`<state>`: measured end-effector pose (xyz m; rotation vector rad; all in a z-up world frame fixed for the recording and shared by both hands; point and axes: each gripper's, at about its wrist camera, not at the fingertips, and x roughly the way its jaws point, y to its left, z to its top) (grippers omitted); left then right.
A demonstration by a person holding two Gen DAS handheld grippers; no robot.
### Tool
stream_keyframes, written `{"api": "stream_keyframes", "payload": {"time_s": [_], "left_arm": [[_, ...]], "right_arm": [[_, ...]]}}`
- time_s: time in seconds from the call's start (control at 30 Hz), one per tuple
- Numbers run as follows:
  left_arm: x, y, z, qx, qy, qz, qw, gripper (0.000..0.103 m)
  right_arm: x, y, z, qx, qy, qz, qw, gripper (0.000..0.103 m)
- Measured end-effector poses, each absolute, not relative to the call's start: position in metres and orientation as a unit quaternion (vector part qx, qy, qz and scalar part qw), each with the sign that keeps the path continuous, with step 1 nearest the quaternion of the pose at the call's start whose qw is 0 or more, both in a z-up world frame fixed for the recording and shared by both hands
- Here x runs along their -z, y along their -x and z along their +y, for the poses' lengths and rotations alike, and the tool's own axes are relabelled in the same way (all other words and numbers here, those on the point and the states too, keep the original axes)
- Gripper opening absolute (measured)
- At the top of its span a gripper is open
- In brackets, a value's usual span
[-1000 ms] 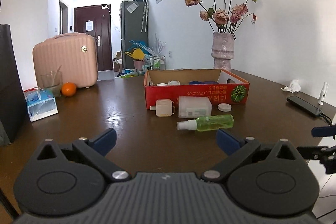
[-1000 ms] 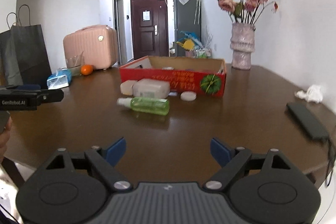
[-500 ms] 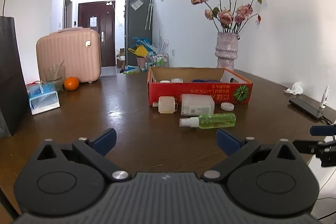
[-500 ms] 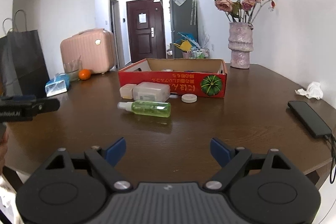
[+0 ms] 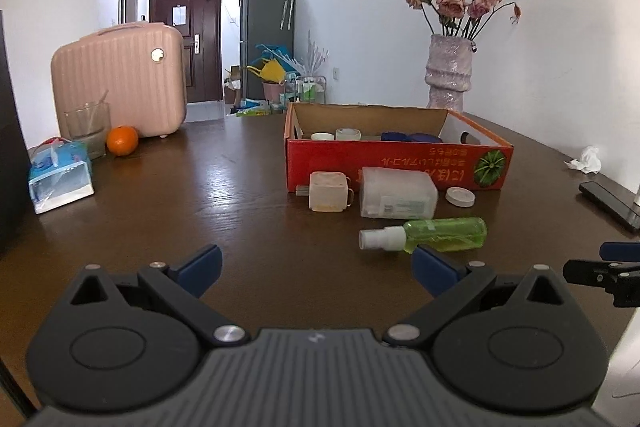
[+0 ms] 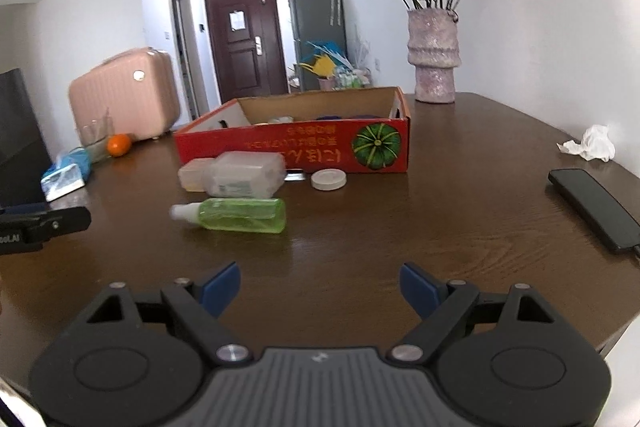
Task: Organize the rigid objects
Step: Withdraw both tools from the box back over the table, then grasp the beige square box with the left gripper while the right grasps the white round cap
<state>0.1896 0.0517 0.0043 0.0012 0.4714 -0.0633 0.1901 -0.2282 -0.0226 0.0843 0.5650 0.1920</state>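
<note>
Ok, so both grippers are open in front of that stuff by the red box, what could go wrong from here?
1. The green spray bottle lies on its side, so a gripper nudging it off-centre could set it rolling across the table.
2. The frosted container, small square jar and white lid crowd against the red box; reaching for one may knock another.

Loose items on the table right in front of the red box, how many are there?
4: a small square container at left, a frosted box beside it, a white lid at right, and a green spray bottle lying nearest the camera. Others may be hidden behind them.
</note>
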Motion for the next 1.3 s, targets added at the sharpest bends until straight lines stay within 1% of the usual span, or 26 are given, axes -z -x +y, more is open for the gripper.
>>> {"api": "stream_keyframes", "payload": {"time_s": [0.43,0.6,0.7,1.03,1.13,1.17,1.3], "left_arm": [[0.0,-0.277,0.059,0.029,-0.012,0.251,0.967,0.103],[0.004,-0.313,0.062,0.038,-0.009,0.27,0.962,0.103],[0.007,-0.336,0.064,0.042,-0.012,0.281,0.959,0.103],[0.03,-0.39,0.053,0.071,-0.022,0.322,0.944,0.1],[0.035,-0.398,0.053,0.075,-0.014,0.33,0.941,0.098],[0.036,-0.4,0.054,0.08,-0.006,0.33,0.941,0.095],[0.039,-0.41,0.054,0.086,0.0,0.335,0.938,0.09]], "right_arm": [[0.021,-0.265,-0.227,-0.092,-0.046,0.283,0.954,0.086],[0.02,-0.297,-0.227,-0.094,-0.05,0.284,0.953,0.085],[0.021,-0.316,-0.227,-0.093,-0.048,0.29,0.951,0.082],[0.036,-0.371,-0.216,-0.11,-0.035,0.32,0.94,0.077],[0.041,-0.382,-0.213,-0.114,-0.033,0.329,0.937,0.071],[0.043,-0.385,-0.212,-0.114,-0.033,0.331,0.936,0.07],[0.049,-0.392,-0.208,-0.124,-0.032,0.337,0.933,0.066]]}}
